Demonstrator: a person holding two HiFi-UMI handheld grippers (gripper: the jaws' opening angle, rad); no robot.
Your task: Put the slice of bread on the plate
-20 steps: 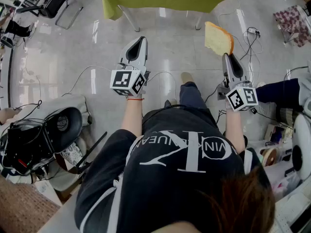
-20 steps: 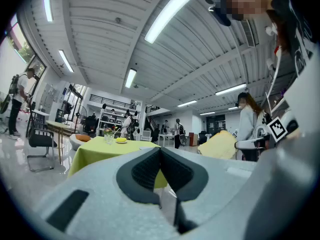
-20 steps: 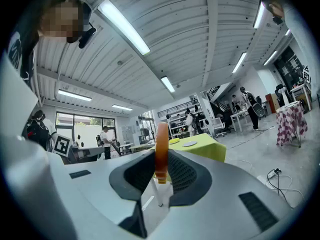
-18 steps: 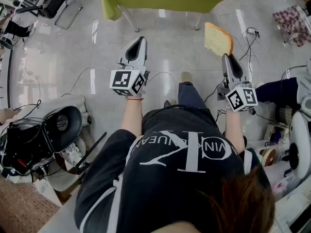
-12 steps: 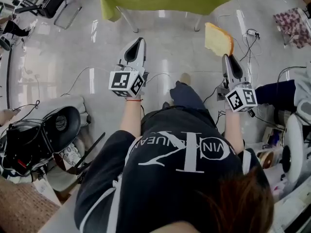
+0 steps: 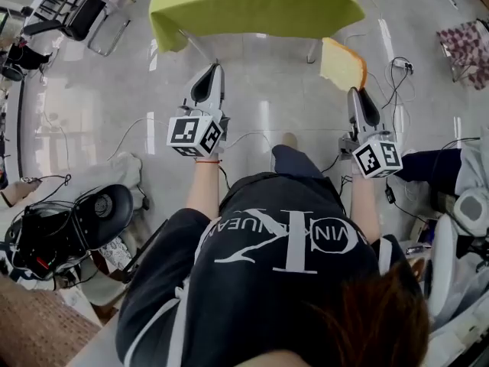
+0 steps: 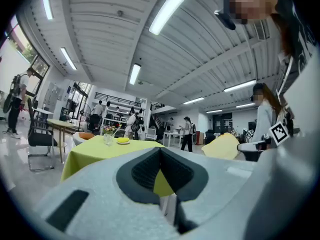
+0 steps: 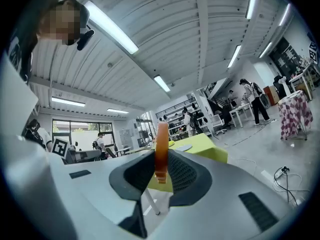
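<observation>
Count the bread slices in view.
1. The bread slice is clamped in the right tool, in front of the green table. Small items on that table are too far to identify.

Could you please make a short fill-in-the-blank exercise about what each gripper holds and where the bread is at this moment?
1. The right gripper is shut on a slice of ___.
2. The left gripper, with its jaws together, holds ___.
3. The slice is in the air, not yet on the ___ that lies on the green table.

Missing words: bread; nothing; plate.
</observation>
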